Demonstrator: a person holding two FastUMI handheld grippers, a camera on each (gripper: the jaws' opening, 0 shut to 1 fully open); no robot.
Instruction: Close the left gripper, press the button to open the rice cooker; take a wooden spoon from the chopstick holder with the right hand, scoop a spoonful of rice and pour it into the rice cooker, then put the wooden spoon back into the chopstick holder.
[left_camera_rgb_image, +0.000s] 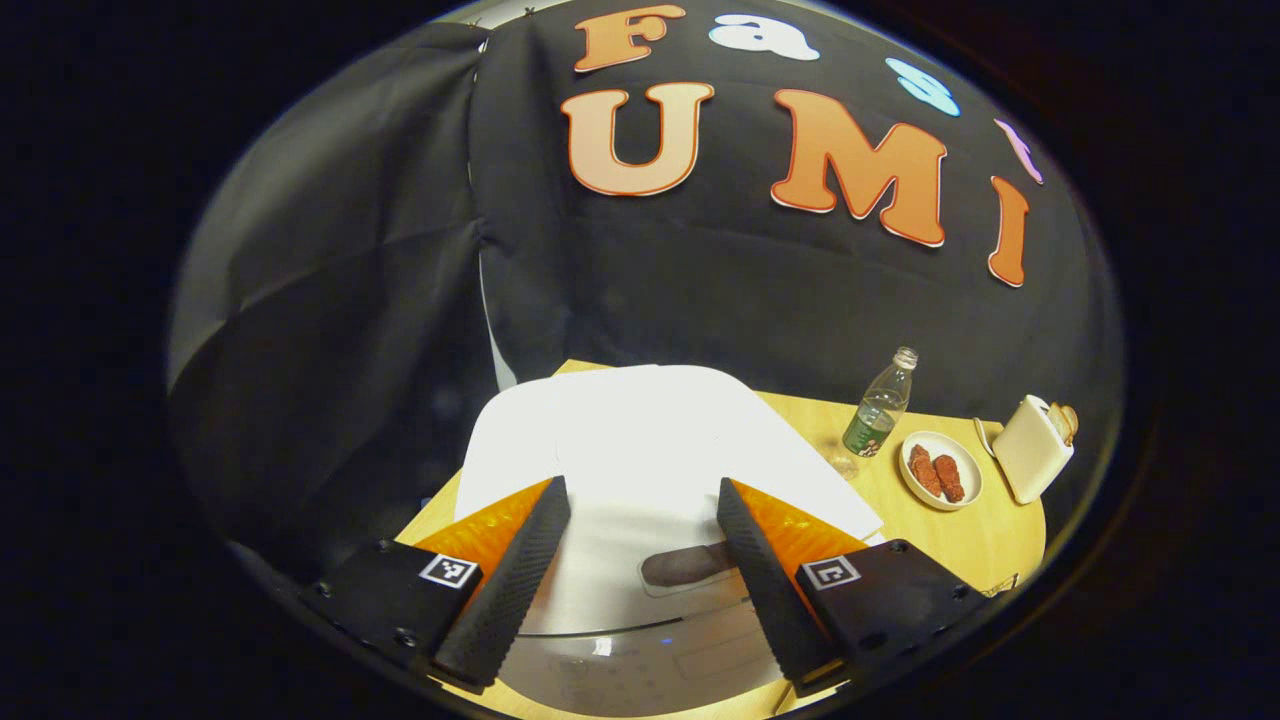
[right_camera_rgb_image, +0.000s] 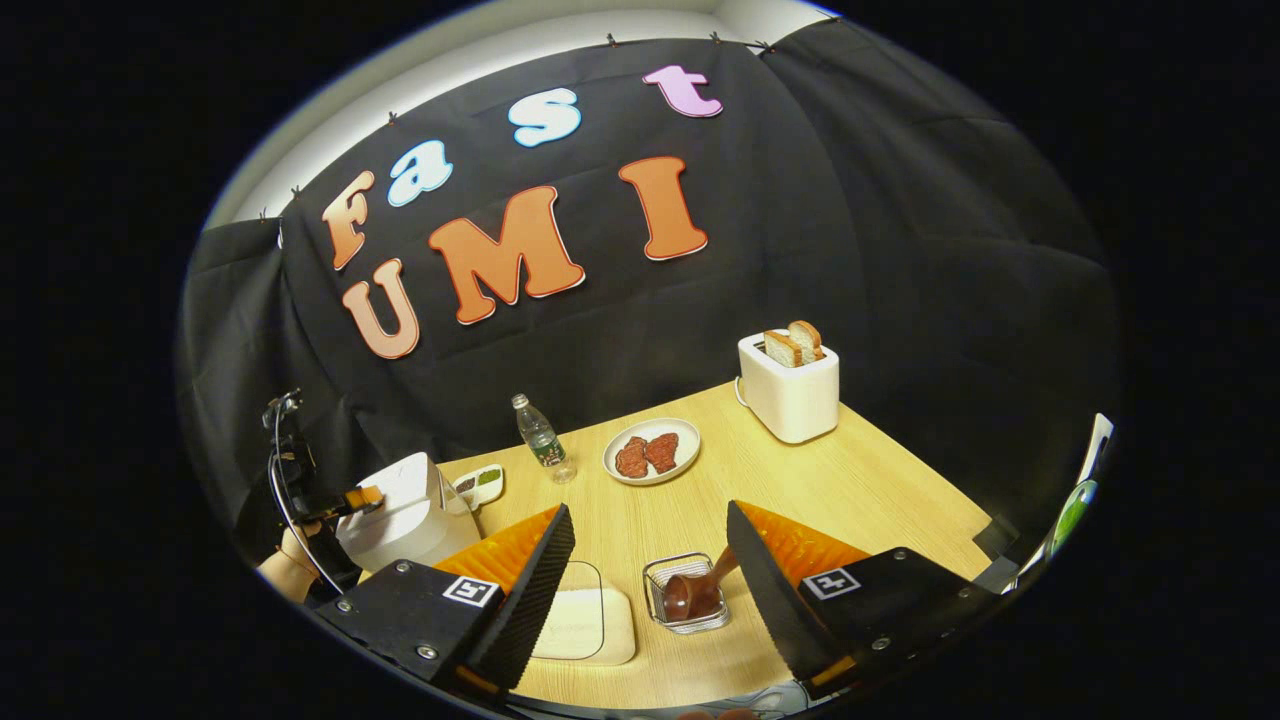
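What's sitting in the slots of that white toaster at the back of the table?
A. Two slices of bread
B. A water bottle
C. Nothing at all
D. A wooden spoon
A: in the right gripper view, two slices of bread stick up out of the top of the white toaster, while the water bottle stands apart on the table beside the plate of meat.
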